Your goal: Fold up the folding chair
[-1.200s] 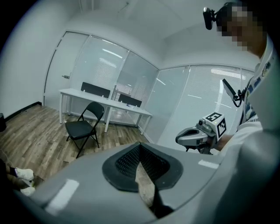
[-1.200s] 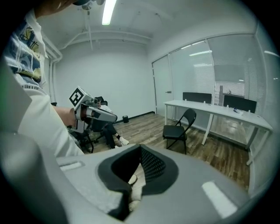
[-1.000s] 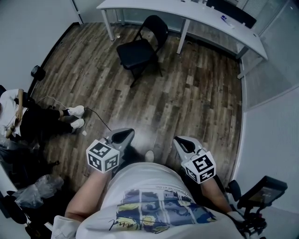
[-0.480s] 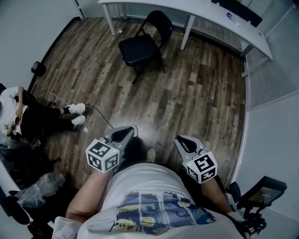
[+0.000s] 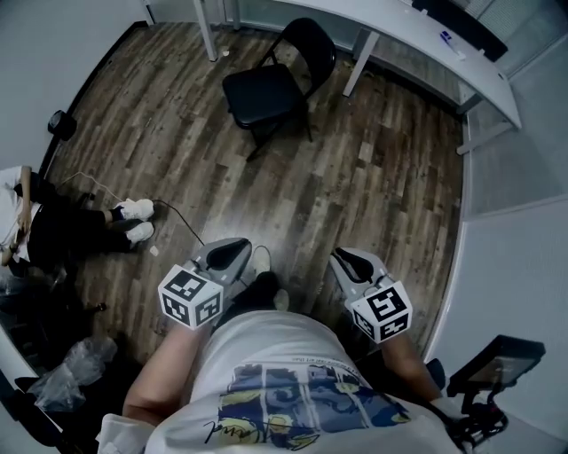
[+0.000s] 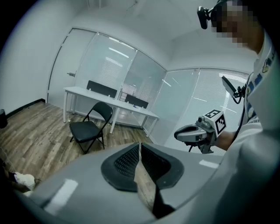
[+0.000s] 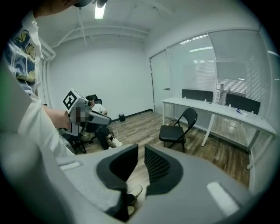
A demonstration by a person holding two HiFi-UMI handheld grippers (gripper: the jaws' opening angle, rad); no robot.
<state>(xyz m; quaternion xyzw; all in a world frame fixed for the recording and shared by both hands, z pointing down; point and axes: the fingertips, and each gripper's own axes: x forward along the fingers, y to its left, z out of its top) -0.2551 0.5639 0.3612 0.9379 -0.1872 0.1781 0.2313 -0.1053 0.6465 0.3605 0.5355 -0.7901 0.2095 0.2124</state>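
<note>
The black folding chair [image 5: 266, 93] stands unfolded on the wood floor, in front of the white desk [image 5: 399, 22]. It also shows in the left gripper view [image 6: 89, 129] and the right gripper view [image 7: 177, 129], several steps away. My left gripper [image 5: 232, 251] is held low at my waist, its jaws shut and empty [image 6: 140, 146]. My right gripper [image 5: 349, 260] is level with it on the other side. Its jaws are opening, with a narrow gap and nothing between them [image 7: 141, 151]. Neither gripper touches the chair.
A person [image 5: 53, 222] sits against the left wall, white shoes stretched out, a cable [image 5: 182, 222] trailing across the floor. A plastic bag [image 5: 75, 359] lies lower left. Glass partitions [image 6: 131, 74] stand behind the desk. A stand with a screen [image 5: 497, 363] is at my right.
I have stepped forward toward the chair, one shoe now ahead between the grippers. Both grippers moved forward with me and stay at the same height.
</note>
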